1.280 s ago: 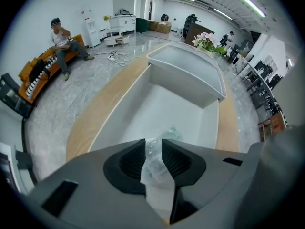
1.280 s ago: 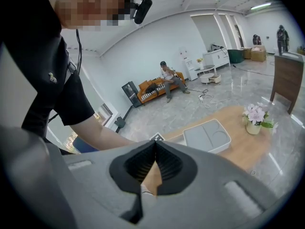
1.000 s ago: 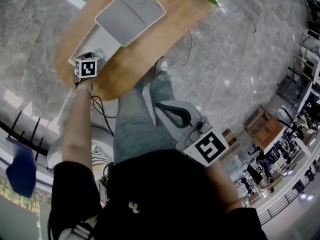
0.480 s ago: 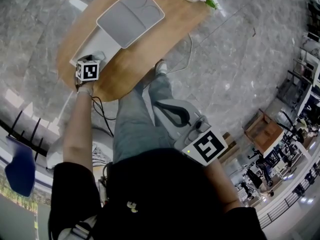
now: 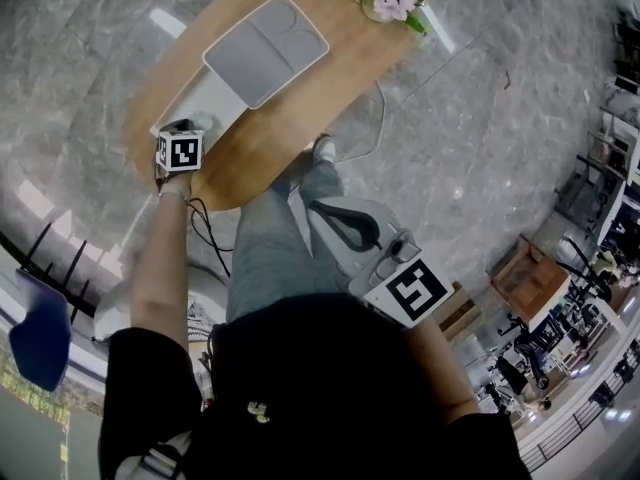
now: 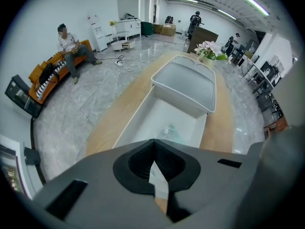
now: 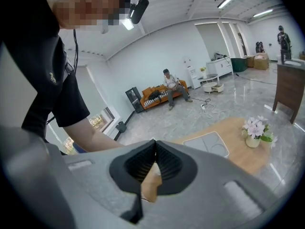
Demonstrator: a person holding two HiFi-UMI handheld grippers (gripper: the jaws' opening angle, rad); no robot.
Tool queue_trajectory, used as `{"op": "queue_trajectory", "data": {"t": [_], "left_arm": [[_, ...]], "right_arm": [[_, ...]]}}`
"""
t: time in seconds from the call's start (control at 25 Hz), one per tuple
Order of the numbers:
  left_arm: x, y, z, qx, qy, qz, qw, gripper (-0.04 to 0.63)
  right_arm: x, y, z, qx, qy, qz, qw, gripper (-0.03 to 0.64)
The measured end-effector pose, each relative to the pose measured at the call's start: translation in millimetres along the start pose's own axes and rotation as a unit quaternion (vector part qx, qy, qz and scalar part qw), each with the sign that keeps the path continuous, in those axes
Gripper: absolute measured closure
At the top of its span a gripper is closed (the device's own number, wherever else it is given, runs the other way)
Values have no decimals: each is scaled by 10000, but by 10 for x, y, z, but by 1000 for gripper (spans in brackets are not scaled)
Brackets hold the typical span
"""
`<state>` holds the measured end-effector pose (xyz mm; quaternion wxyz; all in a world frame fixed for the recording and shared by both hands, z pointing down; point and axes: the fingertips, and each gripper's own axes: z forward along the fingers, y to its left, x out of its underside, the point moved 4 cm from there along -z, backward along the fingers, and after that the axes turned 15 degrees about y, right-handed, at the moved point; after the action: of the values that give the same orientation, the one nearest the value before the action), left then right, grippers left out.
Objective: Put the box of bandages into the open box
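I judge the task to be nearly finished. In the left gripper view a small pale-green thing lies on the bottom of the open box, and I take it for the box of bandages, though it is too small to be certain. The left gripper is above the near end of this box and points steeply down. Its jaws are closed together with nothing between them, so it carries no load. The right gripper is also closed and empty. It is held low beside my body, well apart from the bench. What is left, I think, is only to confirm the item sits well inside. Maybe the lid must be put on, but the task does not ask for it.

The bench is an oval wooden top. The grey lid rests at the far end of the open box, and a vase of pink flowers stands beyond it. The room is a large hall with a grey marbled floor, where a person is sitting on an orange sofa by the wall.
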<state>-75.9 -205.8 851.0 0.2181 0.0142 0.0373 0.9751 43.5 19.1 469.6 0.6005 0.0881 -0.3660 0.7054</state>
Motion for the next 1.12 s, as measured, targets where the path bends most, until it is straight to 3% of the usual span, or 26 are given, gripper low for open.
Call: {"op": "queue_trajectory", "data": {"t": [0.16, 0.28, 0.4, 0.68, 1.12], "left_arm": [[-24, -39, -326, -269, -95, 26, 9996, 583], [33, -167, -374, -32, -109, -36, 9999, 583], [74, -226, -581, -151, -128, -35, 9998, 583], [199, -519, -793, 100, -182, -103, 9997, 582], [301, -837, -1497, -44, -605, -138, 9981, 581]], "right_arm": [[-34, -3, -130, 57, -124, -42, 9999, 618], [-68, 11, -196, 78, -198, -94, 9997, 618], [-51, 30, -278, 102, -263, -117, 9995, 618], [14, -22, -500, 204, -484, -240, 9983, 618], [144, -121, -781, 295, -617, -355, 9970, 618]]}}
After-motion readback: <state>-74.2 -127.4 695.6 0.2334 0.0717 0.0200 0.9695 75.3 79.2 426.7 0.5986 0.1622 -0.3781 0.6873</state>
